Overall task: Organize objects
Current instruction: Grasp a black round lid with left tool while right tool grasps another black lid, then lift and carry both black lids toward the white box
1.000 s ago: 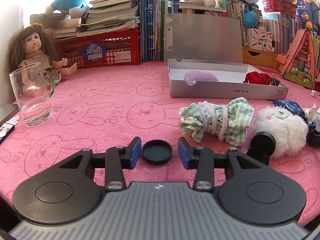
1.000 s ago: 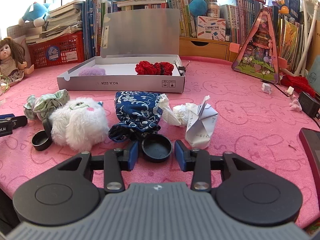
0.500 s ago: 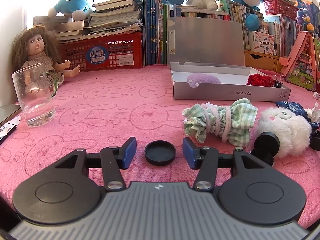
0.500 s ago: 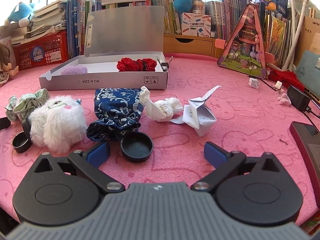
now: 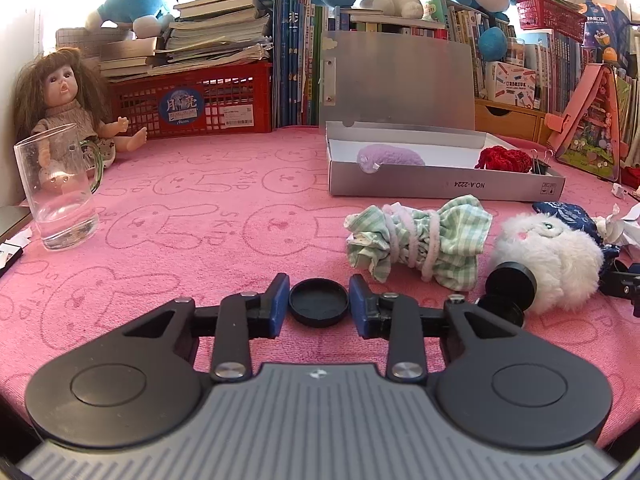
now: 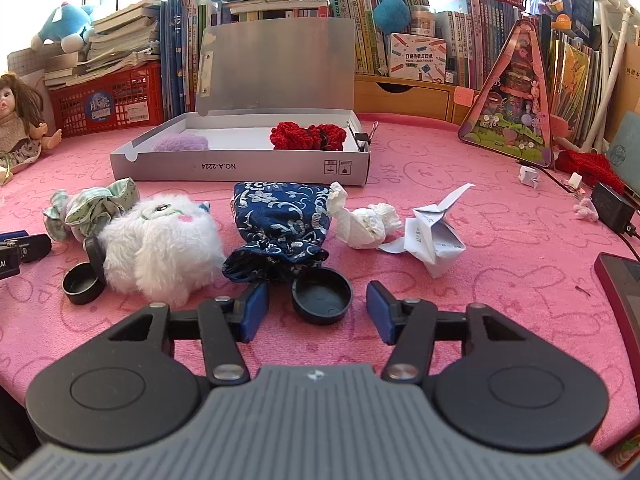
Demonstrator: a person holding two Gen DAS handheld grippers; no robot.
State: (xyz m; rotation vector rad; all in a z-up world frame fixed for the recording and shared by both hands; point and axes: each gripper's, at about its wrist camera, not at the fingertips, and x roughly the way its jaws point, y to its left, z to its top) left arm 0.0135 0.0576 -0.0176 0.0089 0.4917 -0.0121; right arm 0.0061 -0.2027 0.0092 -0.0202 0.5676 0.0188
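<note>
The left tongs (image 5: 319, 308) pointed forward and somewhat down over the near edge of the pink desk (image 5: 208, 216), their blue pads (image 5: 279, 304) pinching a black round cap (image 5: 318, 301) from both sides. To their right lay a green checked cloth bundle (image 5: 416, 240) wound with pale cord, then a white plush toy (image 5: 552, 256) with two small black cylinders (image 5: 510, 286) just beside its near left side. A glass mug (image 5: 60, 188) stood at the far left, with a doll (image 5: 60, 96) sitting behind it. The right tongs (image 6: 318, 312) tilted down in the same way and were closing, yet their pads (image 6: 254, 310) stood clear of a second black cap (image 6: 322, 295) lying on the desk between them, nearer the right one's gap than touching either. Just beyond that cap lay a blue patterned pouch (image 6: 280, 224), its mouth toward the tongs, with crumpled white tissue (image 6: 366, 220) and folded paper (image 6: 434, 236) to its right. Farther off stood an open grey box (image 6: 240, 168) with its lid raised, holding a purple fluffy piece (image 6: 180, 143) at the left and a red knitted piece (image 6: 308, 136) at the right. No hand or sleeve showed in either view.
</note>
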